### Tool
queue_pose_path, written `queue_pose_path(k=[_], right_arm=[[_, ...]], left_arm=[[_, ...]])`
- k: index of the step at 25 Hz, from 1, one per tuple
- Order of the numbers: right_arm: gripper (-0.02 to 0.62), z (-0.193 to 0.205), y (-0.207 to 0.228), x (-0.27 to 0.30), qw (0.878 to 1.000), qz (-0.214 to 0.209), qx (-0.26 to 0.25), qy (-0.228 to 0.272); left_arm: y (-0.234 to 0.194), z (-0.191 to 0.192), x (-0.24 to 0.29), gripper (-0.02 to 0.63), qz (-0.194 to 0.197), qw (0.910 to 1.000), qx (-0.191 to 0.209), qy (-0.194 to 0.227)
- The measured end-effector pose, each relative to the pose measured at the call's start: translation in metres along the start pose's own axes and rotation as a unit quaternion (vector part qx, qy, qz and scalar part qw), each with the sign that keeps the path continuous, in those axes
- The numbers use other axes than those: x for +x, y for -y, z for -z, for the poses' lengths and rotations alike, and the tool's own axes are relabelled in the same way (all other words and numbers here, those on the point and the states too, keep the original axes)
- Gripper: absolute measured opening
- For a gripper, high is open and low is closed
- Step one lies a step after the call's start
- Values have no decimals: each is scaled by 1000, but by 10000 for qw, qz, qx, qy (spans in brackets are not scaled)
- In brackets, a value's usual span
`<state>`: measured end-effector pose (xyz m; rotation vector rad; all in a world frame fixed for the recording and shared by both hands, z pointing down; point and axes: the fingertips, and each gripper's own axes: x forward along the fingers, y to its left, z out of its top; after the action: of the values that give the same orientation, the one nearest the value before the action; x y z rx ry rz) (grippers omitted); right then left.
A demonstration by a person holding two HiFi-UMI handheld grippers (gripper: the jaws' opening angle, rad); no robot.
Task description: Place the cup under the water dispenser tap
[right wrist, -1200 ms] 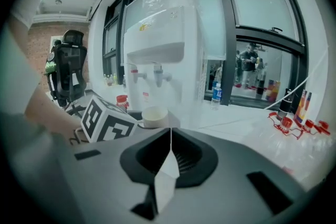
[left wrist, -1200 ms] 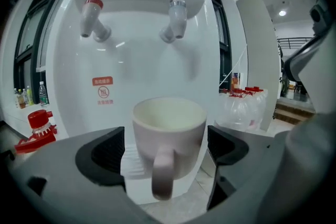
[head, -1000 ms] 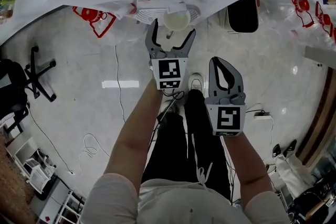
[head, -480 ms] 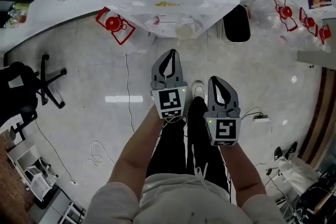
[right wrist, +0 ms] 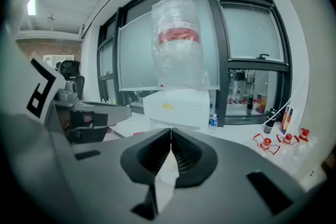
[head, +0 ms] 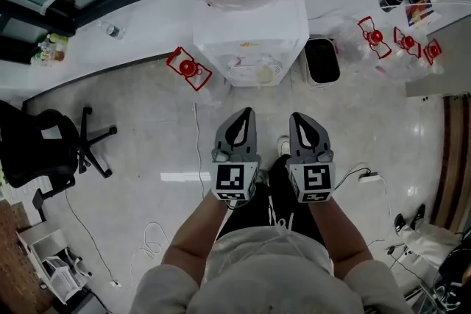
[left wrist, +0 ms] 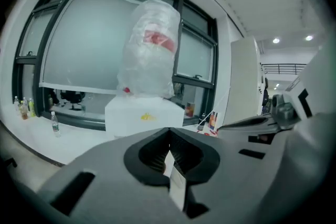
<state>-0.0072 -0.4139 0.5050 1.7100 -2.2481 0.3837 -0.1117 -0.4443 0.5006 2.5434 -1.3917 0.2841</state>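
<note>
Nearest me, my left gripper (head: pixel 246 114) and right gripper (head: pixel 296 118) sit side by side, each with its jaws pressed together on nothing; their own views show the same; beyond them lies floor (head: pixel 147 136), then the dispenser (head: pixel 250 37); the cup (head: pixel 263 73) stands upright in its bay, well apart from both tools, straight ahead between them, a shade nearer the left; I judge it placed, so no reach is called for.
</note>
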Motion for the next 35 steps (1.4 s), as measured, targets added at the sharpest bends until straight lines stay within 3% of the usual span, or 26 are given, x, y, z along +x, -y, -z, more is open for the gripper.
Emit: queue_pose_path(k=[4, 8, 14, 17, 35], right_arm=[[28, -35, -10, -26, 9999, 55, 10, 140], [28, -66, -27, -49, 9997, -2, 53, 247], [28, -101, -42, -71, 9977, -120, -315, 593], [28, -117, -51, -79, 9966, -222, -203, 761], [27, -132, -65, -111, 9952, -313, -131, 914]], left_arm=[[8, -46, -35, 18, 27, 9999, 121, 109], [9, -64, -65, 18, 11, 9999, -98, -65], [14, -99, -96, 18, 6, 9995, 163, 261], [14, -115, -107, 18, 32, 9988, 205, 447], [14, -158, -142, 18, 125, 9965, 428, 704]])
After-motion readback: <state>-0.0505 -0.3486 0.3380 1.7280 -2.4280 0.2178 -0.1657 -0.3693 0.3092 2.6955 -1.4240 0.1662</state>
